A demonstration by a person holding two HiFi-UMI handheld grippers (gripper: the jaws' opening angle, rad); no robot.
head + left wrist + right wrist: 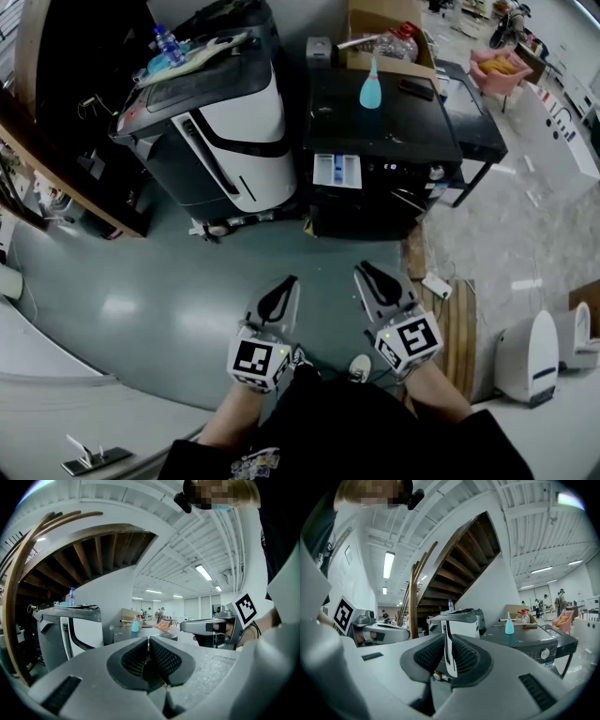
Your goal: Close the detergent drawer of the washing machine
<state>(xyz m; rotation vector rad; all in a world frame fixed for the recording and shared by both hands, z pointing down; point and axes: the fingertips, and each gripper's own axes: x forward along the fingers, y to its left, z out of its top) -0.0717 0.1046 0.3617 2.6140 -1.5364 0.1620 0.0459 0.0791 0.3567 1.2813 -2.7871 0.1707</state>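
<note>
Barely legible: detergent drawer [337, 171] interior.

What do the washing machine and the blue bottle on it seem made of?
The washing machine looks like painted metal or plastic, dark and semi-gloss: its flat top shows soft reflections. The bottle is likely plastic, light blue and smooth with a slight sheen.

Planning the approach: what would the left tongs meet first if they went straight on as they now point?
Likely the washing machine, seen dead ahead over the shut left tongs; grey floor lies between. Depth is hard to judge.
</note>
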